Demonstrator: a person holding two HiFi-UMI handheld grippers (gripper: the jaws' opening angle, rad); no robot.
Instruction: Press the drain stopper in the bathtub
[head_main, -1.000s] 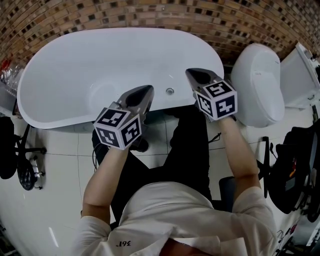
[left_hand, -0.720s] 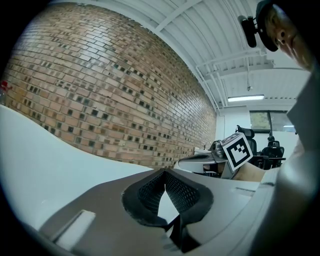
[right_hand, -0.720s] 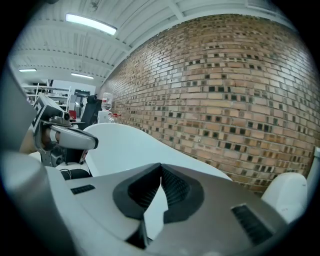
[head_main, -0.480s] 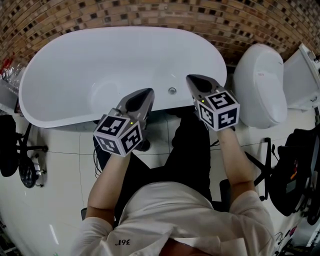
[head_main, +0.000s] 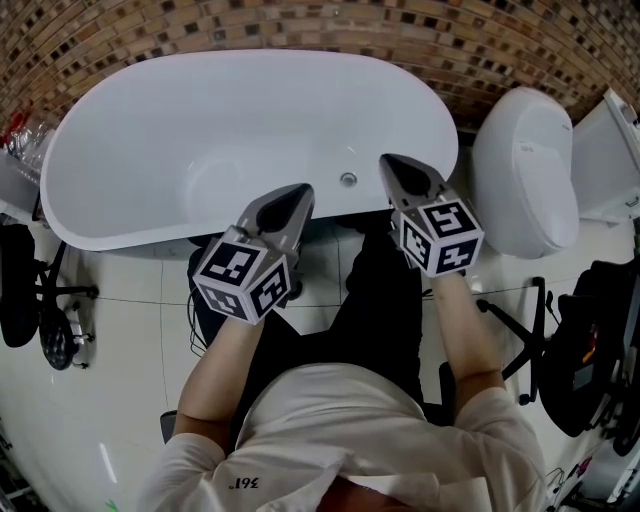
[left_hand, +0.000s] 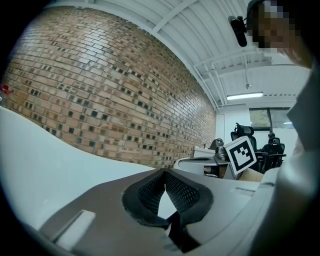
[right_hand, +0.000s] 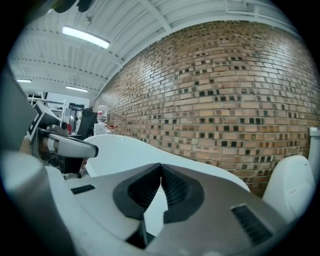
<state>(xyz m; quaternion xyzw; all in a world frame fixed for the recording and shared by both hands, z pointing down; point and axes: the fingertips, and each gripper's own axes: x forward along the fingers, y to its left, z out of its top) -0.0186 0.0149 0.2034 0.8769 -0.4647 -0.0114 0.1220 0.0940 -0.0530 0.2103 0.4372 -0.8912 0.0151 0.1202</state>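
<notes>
Drain stopper (head_main: 348, 179), as best I can judge, is the small round metal fitting low on the near side of the bathtub (head_main: 140, 130), a little right of the tub's middle. The tub's long axis runs left to right under the brick wall (head_main: 300, 25).

Going from the left, the left gripper (head_main: 299, 193) is held over the near rim with its nose pointing far and slightly right. Its own view shows the tips (left_hand: 163, 174) meeting, with only a teardrop gap behind them and nothing held. The stopper lies just right of that nose and a touch farther, down inside the basin.

Next comes the right gripper (head_main: 386, 162), also over the near rim and pointing far. Its jaws (right_hand: 160, 166) are likewise together and empty. From it the stopper lies just left and slightly nearer, and again below.

So the fitting sits between the two noses, apart from both. In the head view the right gripper looks marginally closer, though the difference is slight and height cannot be read. Neither gripper view shows the stopper, since both look across the tub toward the bricks. Either nose would have to tip down and inward to press it. The toilet (head_main: 525, 170) stands beside the tub at the far right.
</notes>
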